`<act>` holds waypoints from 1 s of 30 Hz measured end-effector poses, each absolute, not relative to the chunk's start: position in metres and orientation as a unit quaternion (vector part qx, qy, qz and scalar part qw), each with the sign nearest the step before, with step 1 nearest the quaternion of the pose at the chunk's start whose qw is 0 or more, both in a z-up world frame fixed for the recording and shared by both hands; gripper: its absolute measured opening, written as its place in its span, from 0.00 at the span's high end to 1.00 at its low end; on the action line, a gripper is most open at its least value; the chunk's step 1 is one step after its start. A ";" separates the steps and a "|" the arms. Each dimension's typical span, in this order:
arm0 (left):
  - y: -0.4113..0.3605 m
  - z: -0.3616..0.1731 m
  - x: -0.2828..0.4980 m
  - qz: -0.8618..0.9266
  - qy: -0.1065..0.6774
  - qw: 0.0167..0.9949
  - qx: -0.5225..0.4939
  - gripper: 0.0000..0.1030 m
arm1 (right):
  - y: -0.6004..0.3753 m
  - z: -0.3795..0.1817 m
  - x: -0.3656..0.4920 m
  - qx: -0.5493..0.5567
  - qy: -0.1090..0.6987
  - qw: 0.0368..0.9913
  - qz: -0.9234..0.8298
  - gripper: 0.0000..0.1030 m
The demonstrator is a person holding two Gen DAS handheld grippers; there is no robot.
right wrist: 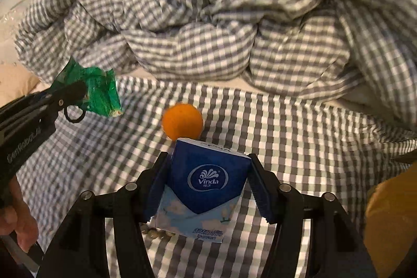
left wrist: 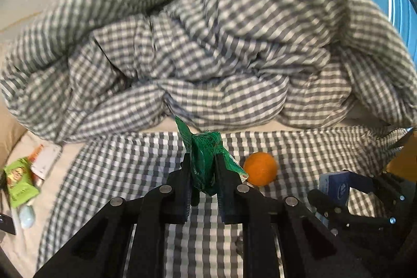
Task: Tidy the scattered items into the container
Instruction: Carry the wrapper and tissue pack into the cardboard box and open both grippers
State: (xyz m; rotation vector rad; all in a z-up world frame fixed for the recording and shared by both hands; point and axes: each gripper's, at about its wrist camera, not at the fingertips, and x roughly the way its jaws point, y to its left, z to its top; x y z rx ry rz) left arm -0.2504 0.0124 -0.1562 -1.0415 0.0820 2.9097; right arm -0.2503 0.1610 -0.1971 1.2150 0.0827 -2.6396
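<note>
My left gripper (left wrist: 202, 160) is shut on a crumpled green packet (left wrist: 204, 155) and holds it above the checked bedsheet; it also shows in the right wrist view (right wrist: 100, 93). My right gripper (right wrist: 207, 160) is shut on a blue Vinda tissue pack (right wrist: 206, 181), which also shows in the left wrist view (left wrist: 336, 185). An orange (left wrist: 260, 168) lies on the sheet just right of the left gripper, and just beyond the tissue pack in the right wrist view (right wrist: 182, 123). No container is clearly in view.
A heaped grey-checked duvet (left wrist: 208, 43) fills the back of the bed. At the left edge lie a light green pouch (left wrist: 18, 181), a white-and-orange box (left wrist: 45, 160) and a pale tube (left wrist: 26, 216). Something yellow-orange (right wrist: 391, 220) sits at the right.
</note>
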 end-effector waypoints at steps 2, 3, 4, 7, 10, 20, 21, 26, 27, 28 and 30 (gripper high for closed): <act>0.013 -0.143 -0.238 0.944 0.022 0.022 -0.327 0.85 | 0.164 -0.186 -0.241 0.406 0.024 0.117 -0.906 0.43; 0.012 -0.135 -0.231 0.946 0.020 0.020 -0.322 0.85 | 0.167 -0.180 -0.236 0.401 0.021 0.118 -0.908 0.43; 0.012 -0.127 -0.224 0.948 0.017 0.019 -0.316 0.85 | 0.170 -0.172 -0.229 0.395 0.016 0.117 -0.911 0.43; 0.011 -0.106 -0.202 0.954 0.004 0.016 -0.300 0.85 | 0.180 -0.152 -0.211 0.377 0.005 0.117 -0.919 0.43; 0.009 -0.085 -0.184 0.958 -0.009 0.017 -0.286 0.85 | 0.186 -0.130 -0.193 0.360 0.003 0.119 -0.925 0.43; 0.013 -0.021 -0.127 0.968 -0.002 0.009 -0.250 0.85 | 0.209 -0.049 -0.131 0.290 -0.006 0.138 -0.947 0.43; 0.013 -0.017 -0.121 0.968 -0.005 0.009 -0.251 0.85 | 0.210 -0.043 -0.124 0.283 -0.005 0.139 -0.949 0.43; 0.016 -0.010 -0.097 0.966 -0.010 0.009 -0.257 0.85 | 0.223 -0.017 -0.089 0.258 -0.012 0.142 -0.956 0.43; 0.017 -0.009 -0.091 0.967 -0.008 0.007 -0.255 0.85 | 0.226 -0.014 -0.082 0.257 -0.017 0.143 -0.956 0.43; 0.019 -0.008 -0.086 0.967 -0.006 0.007 -0.254 0.84 | 0.229 -0.011 -0.076 0.256 -0.019 0.144 -0.956 0.43; 0.022 -0.007 -0.079 0.968 -0.005 0.010 -0.252 0.84 | 0.236 -0.008 -0.066 0.251 -0.020 0.141 -0.957 0.43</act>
